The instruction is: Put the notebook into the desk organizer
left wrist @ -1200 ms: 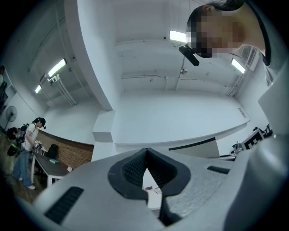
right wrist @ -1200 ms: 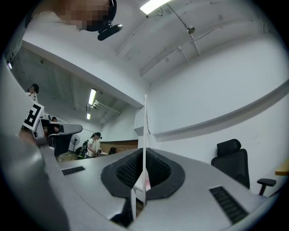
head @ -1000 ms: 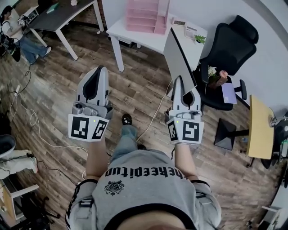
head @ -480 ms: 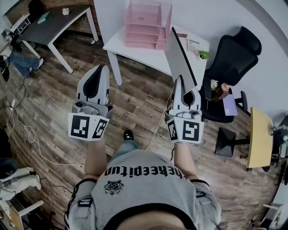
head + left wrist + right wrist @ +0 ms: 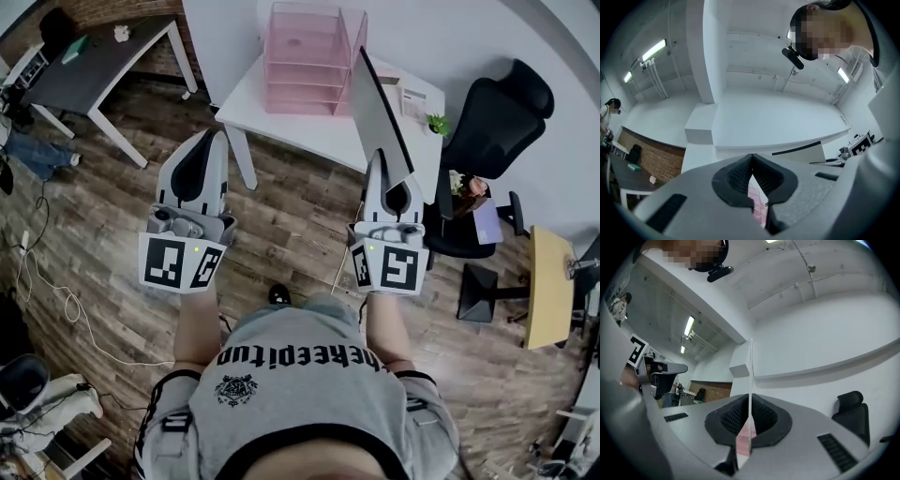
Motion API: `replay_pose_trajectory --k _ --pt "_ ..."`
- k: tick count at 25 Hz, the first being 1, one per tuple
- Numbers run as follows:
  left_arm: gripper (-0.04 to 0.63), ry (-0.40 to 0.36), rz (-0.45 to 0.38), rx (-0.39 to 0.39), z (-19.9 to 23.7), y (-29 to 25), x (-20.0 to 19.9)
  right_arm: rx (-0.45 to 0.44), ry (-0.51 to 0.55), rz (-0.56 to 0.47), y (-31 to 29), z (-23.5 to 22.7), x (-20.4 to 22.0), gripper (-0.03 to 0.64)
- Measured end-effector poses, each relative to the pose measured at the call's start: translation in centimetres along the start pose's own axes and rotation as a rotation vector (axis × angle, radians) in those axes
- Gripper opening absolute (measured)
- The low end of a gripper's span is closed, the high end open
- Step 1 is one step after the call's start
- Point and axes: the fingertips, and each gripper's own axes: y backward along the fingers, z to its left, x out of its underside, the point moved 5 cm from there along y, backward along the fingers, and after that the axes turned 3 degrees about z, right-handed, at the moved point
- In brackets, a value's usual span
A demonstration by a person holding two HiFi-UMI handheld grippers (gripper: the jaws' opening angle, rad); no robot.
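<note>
Pinching the notebook (image 5: 751, 376) edge-on in the right gripper (image 5: 750, 414), clamped tight onto its thin lower edge; held upright, slanting up and away over the near edge of the white desk (image 5: 281, 98) in the head view. Nothing in the left gripper (image 5: 751, 163): tips pressed together, carried level beside the right one, above the wood floor (image 5: 281, 216). Judged as the carry step, mid-approach; not yet at the pink organizer (image 5: 305, 52), standing on the desk just left of the notebook's top. Next, probably: step closer, tip the notebook to suit one open tier, slide it in, then let go. Writing: upside-down print across the grey shirt (image 5: 300, 398), roughly "bekeepitun", uncertain; black-and-white square markers on both gripper cubes, no words; papers on the desk too small to read.
</note>
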Motion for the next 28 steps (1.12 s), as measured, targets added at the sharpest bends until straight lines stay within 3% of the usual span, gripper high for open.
replay_pose_trajectory --k 9,14,28 --pt "0.003 0.046 0.022 0.008 3.4 -1.8 2.9 -0.031 0.289 0.033 -4.9 1.7 2.0 0.009" --pt "0.003 0.049 0.037 -0.008 5.9 -2.8 4.3 -0.099 0.529 0.133 -7.9 3.0 4.9 0.009" --pt "0.003 0.071 0.083 -0.051 13.1 -8.8 8.9 -0.234 0.893 0.241 -16.3 5.3 15.5 0.009"
